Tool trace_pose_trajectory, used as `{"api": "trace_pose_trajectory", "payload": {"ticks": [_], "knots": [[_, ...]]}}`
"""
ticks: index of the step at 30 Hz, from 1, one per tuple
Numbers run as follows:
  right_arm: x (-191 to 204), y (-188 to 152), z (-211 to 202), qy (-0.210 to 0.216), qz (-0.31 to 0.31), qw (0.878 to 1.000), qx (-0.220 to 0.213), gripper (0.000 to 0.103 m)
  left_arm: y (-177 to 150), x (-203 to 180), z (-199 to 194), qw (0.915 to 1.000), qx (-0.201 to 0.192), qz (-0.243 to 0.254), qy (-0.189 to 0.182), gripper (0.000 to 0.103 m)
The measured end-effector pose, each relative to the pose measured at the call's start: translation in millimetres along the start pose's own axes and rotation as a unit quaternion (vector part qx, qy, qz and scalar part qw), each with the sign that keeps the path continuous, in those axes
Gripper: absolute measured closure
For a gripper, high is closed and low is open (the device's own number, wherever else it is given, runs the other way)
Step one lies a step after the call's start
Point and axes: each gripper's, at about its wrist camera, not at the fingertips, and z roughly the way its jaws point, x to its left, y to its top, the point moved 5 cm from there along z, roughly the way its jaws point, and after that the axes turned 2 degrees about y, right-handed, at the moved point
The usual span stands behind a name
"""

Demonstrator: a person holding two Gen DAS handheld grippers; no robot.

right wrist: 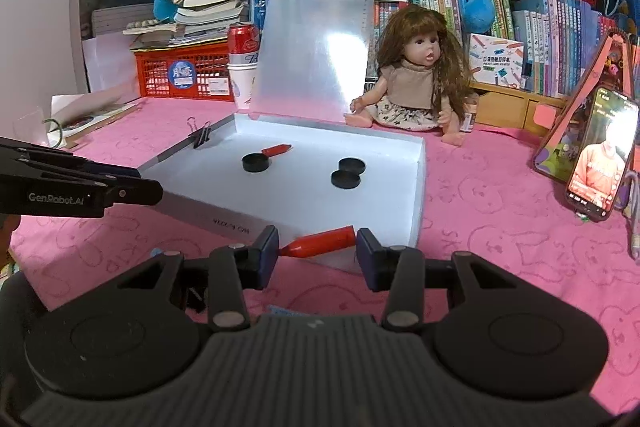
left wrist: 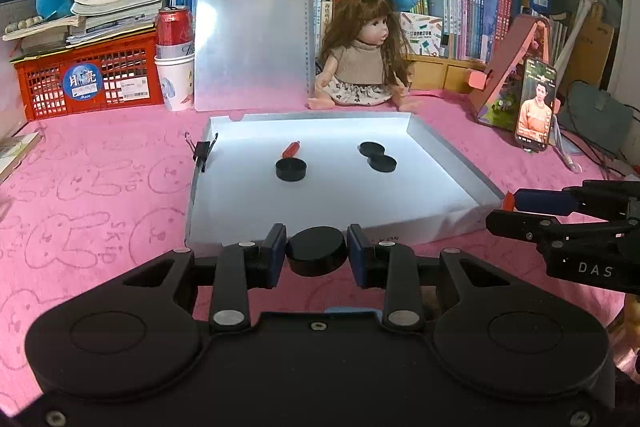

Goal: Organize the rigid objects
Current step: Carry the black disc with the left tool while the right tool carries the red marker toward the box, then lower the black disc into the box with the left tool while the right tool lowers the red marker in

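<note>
My left gripper is shut on a black round puck, held just before the near wall of a shallow white box. Inside the box lie a black puck with a red cone-shaped piece behind it, and two overlapping black pucks. In the right wrist view my right gripper is shut endwise on another red cone-shaped piece, near the box's front corner. The right gripper also shows at the right edge of the left wrist view. The left gripper reaches in from the left of the right wrist view.
A black binder clip grips the box's left rim. Behind the box stand a clipboard, a doll, a red can in paper cups and a red crate. A propped phone stands at the right. Pink cloth covers the table.
</note>
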Motion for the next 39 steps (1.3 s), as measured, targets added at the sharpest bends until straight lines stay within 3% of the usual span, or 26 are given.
{"api": "trace_pose_trajectory", "payload": {"ticks": [12, 24, 39], "knots": [[-2.3, 19.0, 14.8, -0.017, 0.012, 1.000, 0.001, 0.055, 24.3, -1.0, 12.0, 1.0000, -0.007, -0.006, 0.001, 0.072], [-17.3, 33.6, 44.2, -0.038, 0.042, 0.998, 0.009, 0.055, 46.6, 7.1, 48.3, 0.9996, -0.001, -0.026, 0.002, 0.072], [-24.5, 37.6, 81.4, -0.042, 0.068, 0.996, 0.026, 0.055, 51.4, 19.8, 92.8, 0.9988, 0.019, -0.043, 0.013, 0.072]]}}
